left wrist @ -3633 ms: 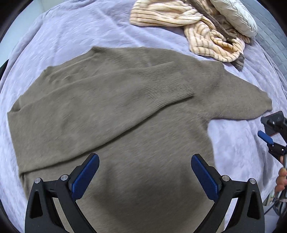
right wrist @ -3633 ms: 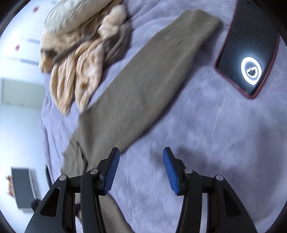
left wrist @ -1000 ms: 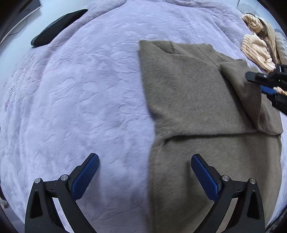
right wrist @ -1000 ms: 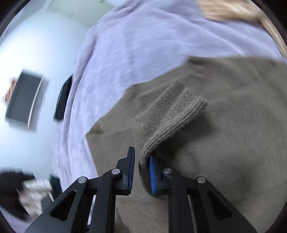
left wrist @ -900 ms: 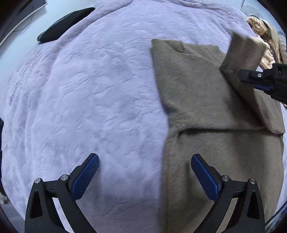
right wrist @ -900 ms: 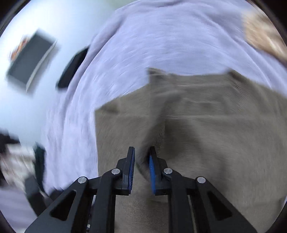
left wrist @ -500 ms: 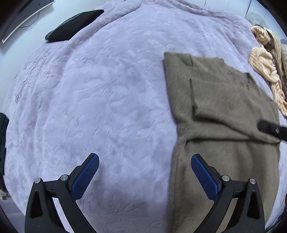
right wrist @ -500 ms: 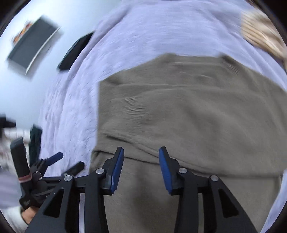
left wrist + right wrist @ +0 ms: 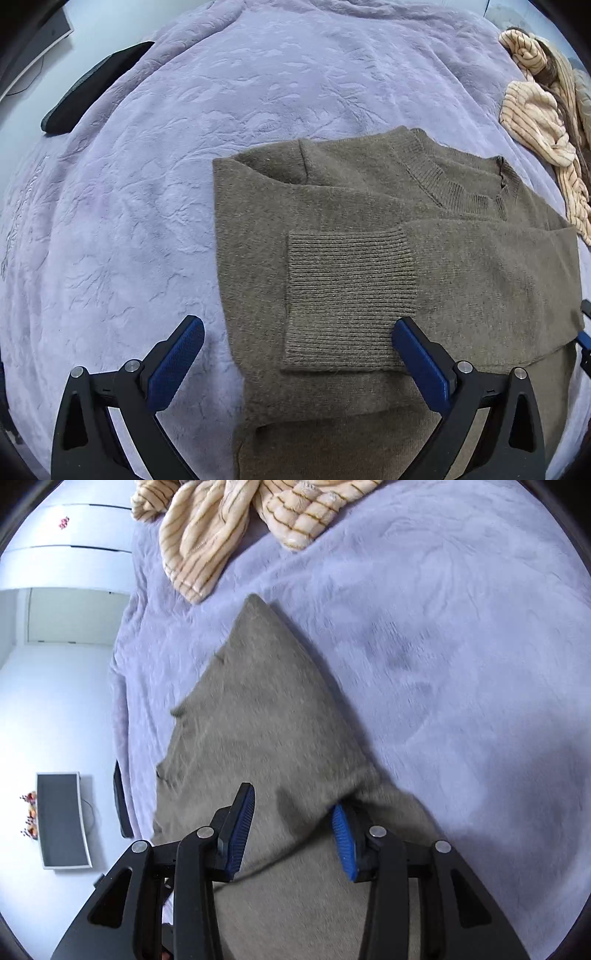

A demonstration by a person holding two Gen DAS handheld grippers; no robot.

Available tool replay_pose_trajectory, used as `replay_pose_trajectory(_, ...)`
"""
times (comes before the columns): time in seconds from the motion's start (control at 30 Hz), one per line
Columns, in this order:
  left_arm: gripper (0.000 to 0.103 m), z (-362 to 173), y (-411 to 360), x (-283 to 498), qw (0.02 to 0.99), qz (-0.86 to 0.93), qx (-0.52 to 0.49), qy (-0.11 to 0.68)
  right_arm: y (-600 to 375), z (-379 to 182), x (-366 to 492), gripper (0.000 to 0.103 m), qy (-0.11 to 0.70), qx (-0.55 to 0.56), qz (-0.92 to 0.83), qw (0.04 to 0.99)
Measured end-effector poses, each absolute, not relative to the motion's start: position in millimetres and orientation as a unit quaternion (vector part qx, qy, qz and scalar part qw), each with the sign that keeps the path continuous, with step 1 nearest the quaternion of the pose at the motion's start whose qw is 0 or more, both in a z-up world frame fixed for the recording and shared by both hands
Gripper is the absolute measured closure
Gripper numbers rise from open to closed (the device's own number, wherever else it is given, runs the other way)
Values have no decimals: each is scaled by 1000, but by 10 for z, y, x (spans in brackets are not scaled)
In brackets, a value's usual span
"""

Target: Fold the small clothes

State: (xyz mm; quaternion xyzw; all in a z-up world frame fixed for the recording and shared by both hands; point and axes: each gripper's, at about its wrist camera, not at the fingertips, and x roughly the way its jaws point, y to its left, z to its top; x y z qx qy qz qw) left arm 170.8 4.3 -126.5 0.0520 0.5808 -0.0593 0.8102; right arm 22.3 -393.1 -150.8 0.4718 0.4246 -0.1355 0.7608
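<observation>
An olive-brown knit sweater (image 9: 369,229) lies flat on the lilac bedspread (image 9: 147,184), both sleeves folded across its chest; the ribbed cuff (image 9: 347,295) of the upper sleeve lies in the middle. My left gripper (image 9: 297,354) is open and empty, hovering over the sweater's left side, its jaws straddling the cuff. In the right wrist view the sweater (image 9: 266,731) runs away from me. My right gripper (image 9: 291,834) is open over the sweater's right edge, one fingertip (image 9: 343,834) beside the fold at the edge. Its tip shows at the left wrist view's right border (image 9: 585,339).
A pile of cream striped fleece clothes (image 9: 543,110) lies at the far right of the bed, also in the right wrist view (image 9: 229,520). A dark flat object (image 9: 92,85) lies at the bed's far left edge. A monitor (image 9: 62,819) stands beyond the bed.
My right gripper carried the right sleeve across the chest, let it go and opened, then swung to the sweater's right edge. My left gripper stayed open and moved right, over the sweater.
</observation>
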Motion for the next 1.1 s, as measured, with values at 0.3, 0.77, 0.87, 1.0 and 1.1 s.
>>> replay_pose_trajectory(0.3,0,-1447,-67,1618,800,-52,53,595,-4125,-1676,255,58,426,469,-147,760)
replay_pose_trajectory(0.77,0,-1319,141,1115,777,-49,86,622,-3728,-1325,-122,43,534,316,-147,770)
replay_pose_trajectory(0.87,0,-1318,151,887,768,-49,87,633,-3612,-1303,-254,41,555,295,-143,765)
replay_pose_trajectory(1.0,0,-1317,158,546,755,-46,88,649,-3457,-1274,-452,40,582,259,-136,759)
replay_pose_trajectory(1.1,0,-1348,160,237,744,-48,90,661,-3330,-1285,-579,40,603,243,-124,750)
